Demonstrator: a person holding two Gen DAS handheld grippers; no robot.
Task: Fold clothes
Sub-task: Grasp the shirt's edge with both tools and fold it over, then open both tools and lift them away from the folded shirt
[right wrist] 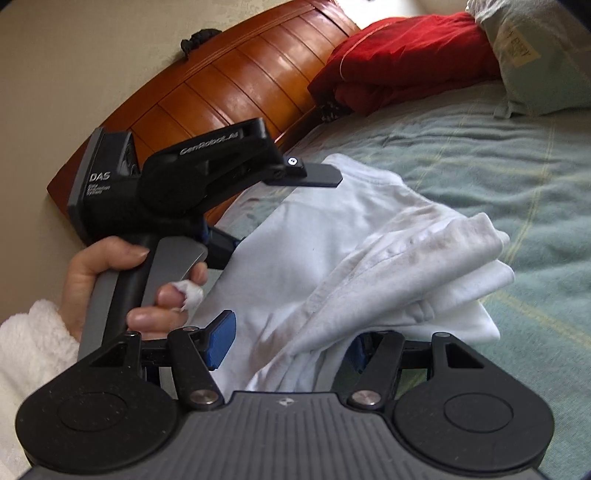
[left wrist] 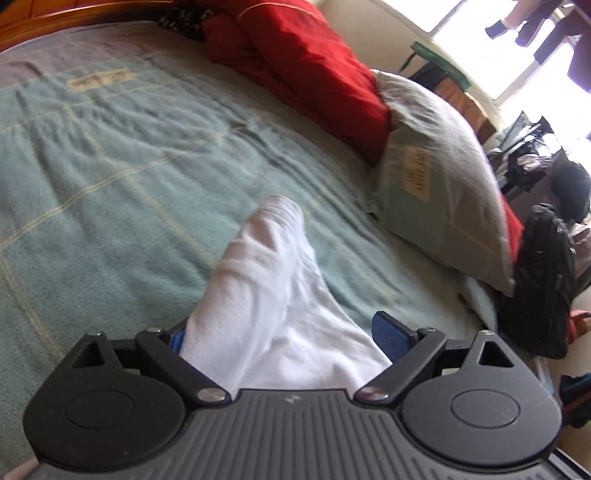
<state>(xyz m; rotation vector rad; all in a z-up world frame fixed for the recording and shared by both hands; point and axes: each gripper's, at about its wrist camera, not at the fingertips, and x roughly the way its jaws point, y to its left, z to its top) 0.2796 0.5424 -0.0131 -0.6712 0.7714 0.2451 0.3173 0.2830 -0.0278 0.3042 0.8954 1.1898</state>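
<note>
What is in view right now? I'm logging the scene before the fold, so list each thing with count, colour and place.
white garment: one, white, bunched on the bed, running between both tongs
bedspread: one, pale green with cream lines, covering the bed
red bedding: one pile, red, at the head of the bed
pillow: one, grey and green, beside the red bedding
headboard: one, brown wood, behind the bed
black bag: one, black, off the bed's edge
hanging clothes: several, dark, by the window
left tongs: one, black with blue pads, open around the garment
right tongs: one, black with blue pads, open around the garment
hand: one, on the left tongs' handle, white fleecy sleeve
</note>
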